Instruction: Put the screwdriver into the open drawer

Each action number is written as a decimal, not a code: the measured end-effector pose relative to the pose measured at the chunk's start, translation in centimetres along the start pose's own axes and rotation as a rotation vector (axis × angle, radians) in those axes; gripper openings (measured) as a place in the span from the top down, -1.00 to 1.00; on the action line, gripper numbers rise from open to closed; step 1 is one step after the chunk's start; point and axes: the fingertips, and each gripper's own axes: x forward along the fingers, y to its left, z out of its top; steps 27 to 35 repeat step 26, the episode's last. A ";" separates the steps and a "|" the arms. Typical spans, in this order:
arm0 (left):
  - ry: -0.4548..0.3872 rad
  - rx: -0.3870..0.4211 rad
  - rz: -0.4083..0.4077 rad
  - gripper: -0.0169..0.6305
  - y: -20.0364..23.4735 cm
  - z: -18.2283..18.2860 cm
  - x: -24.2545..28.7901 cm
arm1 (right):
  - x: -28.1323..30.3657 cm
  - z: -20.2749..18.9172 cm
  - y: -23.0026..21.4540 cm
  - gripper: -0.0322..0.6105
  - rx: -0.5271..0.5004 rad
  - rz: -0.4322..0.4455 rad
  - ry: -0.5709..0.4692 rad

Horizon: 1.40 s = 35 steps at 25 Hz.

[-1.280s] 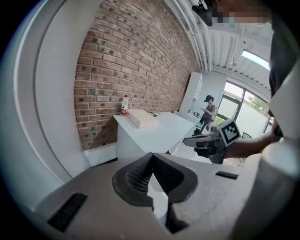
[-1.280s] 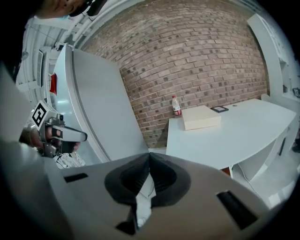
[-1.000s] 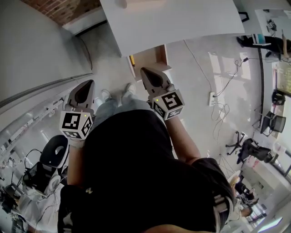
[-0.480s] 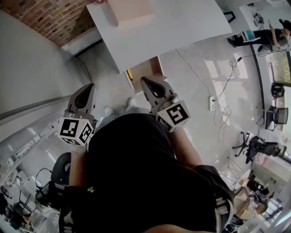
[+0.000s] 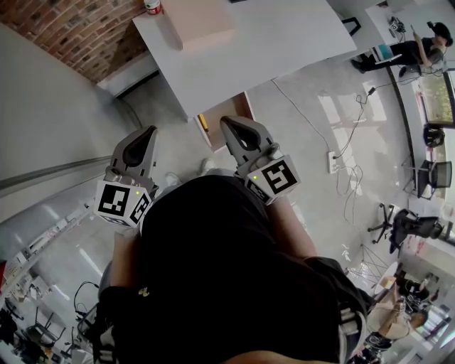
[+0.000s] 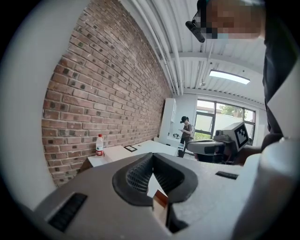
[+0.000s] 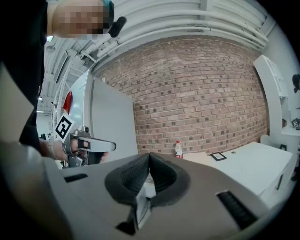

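The open drawer point(image 5: 226, 114) with a wooden inside sticks out from under the white table point(image 5: 284, 43). A thin yellow item point(image 5: 204, 119) lies at the drawer's left edge; I cannot tell if it is the screwdriver. My left gripper point(image 5: 148, 134) is held out level in front of my black shirt, left of the drawer, its jaws shut and empty point(image 6: 151, 164). My right gripper point(image 5: 227, 124) points over the drawer's near edge, also shut with nothing in it point(image 7: 149, 161). Each gripper shows in the other's view: the right gripper point(image 6: 220, 145) and the left gripper point(image 7: 89, 145).
On the table stand a tan box point(image 5: 202, 18) and a small bottle point(image 5: 152, 7) by the brick wall point(image 5: 78, 28). A grey wall runs along the left. Cables and a power strip point(image 5: 332, 158) lie on the floor at right, with office chairs point(image 5: 405, 227) beyond. A person point(image 6: 186, 129) stands far off.
Both grippers have come up, still shut and empty. My head has tilted, so more of the table top, the box and the bottle now show.
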 end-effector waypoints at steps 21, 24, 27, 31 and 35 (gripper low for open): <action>-0.012 -0.011 0.044 0.94 -0.2 0.3 -1.1 | -0.7 0.3 0.5 0.87 0.038 -0.008 -0.025; -0.008 -0.011 0.047 0.94 -0.6 0.5 -1.5 | -1.2 0.7 0.6 0.87 0.039 -0.007 -0.025; -0.006 -0.011 0.051 0.94 -0.7 0.6 -1.7 | -1.3 0.8 0.8 0.87 0.039 -0.006 -0.025; -0.006 -0.011 0.051 0.94 -0.7 0.6 -1.7 | -1.3 0.8 0.8 0.87 0.039 -0.006 -0.025; -0.006 -0.011 0.051 0.94 -0.7 0.6 -1.7 | -1.3 0.8 0.8 0.87 0.039 -0.006 -0.025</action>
